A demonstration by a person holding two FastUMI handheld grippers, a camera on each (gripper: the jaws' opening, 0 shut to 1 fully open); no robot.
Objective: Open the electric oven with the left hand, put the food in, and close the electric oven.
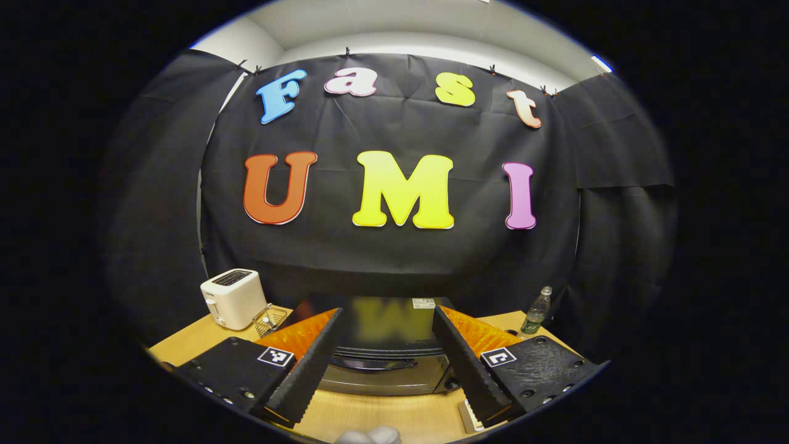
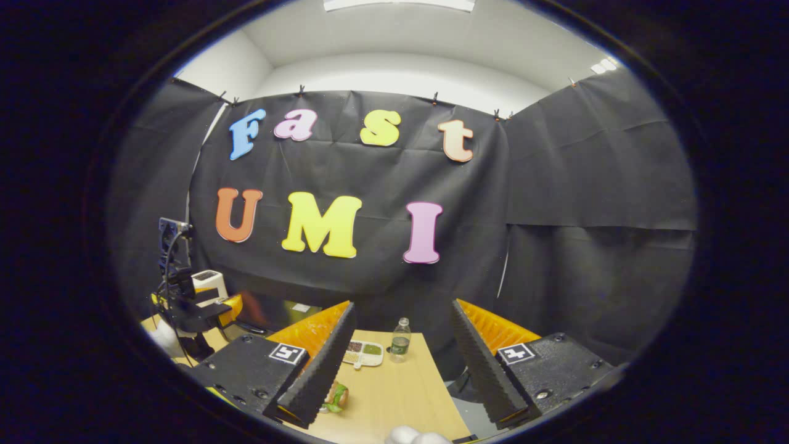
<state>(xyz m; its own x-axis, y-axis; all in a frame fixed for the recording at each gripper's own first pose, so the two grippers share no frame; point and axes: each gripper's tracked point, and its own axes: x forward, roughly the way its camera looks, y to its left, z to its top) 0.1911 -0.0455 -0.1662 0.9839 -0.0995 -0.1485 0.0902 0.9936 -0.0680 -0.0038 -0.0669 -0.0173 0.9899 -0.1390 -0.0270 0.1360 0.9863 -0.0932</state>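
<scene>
The black electric oven [image 1: 385,345] stands on the wooden table [image 1: 394,416] straight ahead of my left gripper [image 1: 389,410], its door handle [image 1: 373,364] facing me and the door up against the body. That gripper is open and holds nothing, a little short of the oven. In the right gripper view a sandwich with green leaves [image 2: 337,396] lies on the table [image 2: 407,394], partly behind the left finger of my right gripper [image 2: 404,413]. The right gripper is open and empty above the table. Farther left there I see the left gripper [image 2: 229,308] and the oven [image 2: 271,314].
A white toaster [image 1: 233,298] and a small wire basket [image 1: 269,319] stand left of the oven. A clear bottle [image 1: 537,310] stands to its right, seen also as the bottle [image 2: 400,339] beside a divided white food tray [image 2: 363,353]. The table's right edge [image 2: 453,394] drops off.
</scene>
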